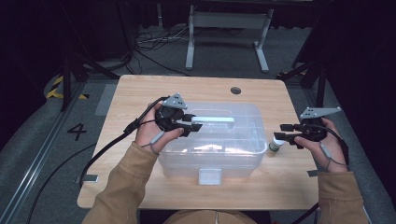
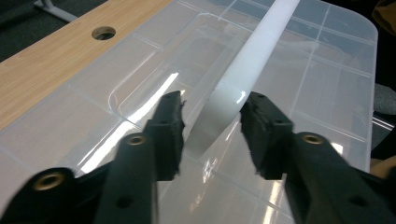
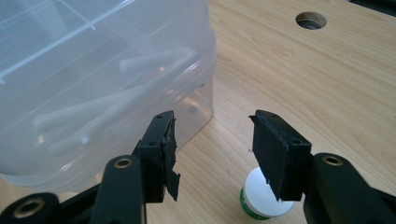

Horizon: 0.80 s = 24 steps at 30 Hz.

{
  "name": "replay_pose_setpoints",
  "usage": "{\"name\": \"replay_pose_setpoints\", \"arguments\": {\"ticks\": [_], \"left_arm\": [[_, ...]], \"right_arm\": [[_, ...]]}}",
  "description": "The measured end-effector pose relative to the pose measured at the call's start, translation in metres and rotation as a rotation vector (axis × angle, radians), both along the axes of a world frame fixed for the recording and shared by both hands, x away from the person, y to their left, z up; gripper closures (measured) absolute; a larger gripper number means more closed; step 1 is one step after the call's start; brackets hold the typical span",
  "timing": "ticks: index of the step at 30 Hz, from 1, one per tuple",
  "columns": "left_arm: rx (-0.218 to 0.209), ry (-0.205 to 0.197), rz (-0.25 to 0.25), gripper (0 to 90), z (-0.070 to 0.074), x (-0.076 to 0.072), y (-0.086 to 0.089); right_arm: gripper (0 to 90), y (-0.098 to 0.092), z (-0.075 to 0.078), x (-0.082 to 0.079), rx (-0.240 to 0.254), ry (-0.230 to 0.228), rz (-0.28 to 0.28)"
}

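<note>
Left hand-held gripper (image 2: pixel 212 128) half-closed astride white handle (image 2: pixel 247 70) of clear box (image 2: pixel 327 70), right pad touching, left pad apart

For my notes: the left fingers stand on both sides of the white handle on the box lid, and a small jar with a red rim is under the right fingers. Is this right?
Not quite: in the right gripper view the small jar has a green rim, not red. The left fingers do flank the white handle on the box lid.
</note>
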State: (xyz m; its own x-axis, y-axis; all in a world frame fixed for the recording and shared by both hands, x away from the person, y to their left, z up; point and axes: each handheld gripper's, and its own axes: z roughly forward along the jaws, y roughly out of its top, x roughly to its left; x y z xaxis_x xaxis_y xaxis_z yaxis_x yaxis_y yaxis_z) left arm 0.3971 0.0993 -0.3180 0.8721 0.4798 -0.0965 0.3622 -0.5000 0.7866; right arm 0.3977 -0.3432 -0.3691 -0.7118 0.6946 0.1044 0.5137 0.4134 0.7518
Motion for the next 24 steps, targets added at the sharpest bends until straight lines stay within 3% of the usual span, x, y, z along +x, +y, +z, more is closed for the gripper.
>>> {"name": "replay_pose_setpoints", "arguments": {"ticks": [4,7,16,22,24], "left_arm": [[0.036,-0.043,0.020,72.6,0.002,-0.002,-0.001],[0.059,-0.055,0.027,74.3,0.004,-0.002,-0.003],[0.097,-0.019,0.023,75.6,0.011,0.004,-0.005],[0.058,-0.001,0.034,75.8,0.014,0.010,-0.003],[0.062,0.011,0.029,75.9,0.016,0.013,-0.003]], "right_arm": [[51.4,0.001,0.001,-0.001,-0.006,0.003,0.011],[51.5,0.002,0.001,-0.002,-0.010,0.003,0.014],[53.1,0.000,0.002,-0.006,-0.013,0.003,0.023],[55.1,0.000,0.006,-0.012,-0.011,-0.008,0.026],[56.0,0.000,0.007,-0.014,-0.014,-0.012,0.028]]}}
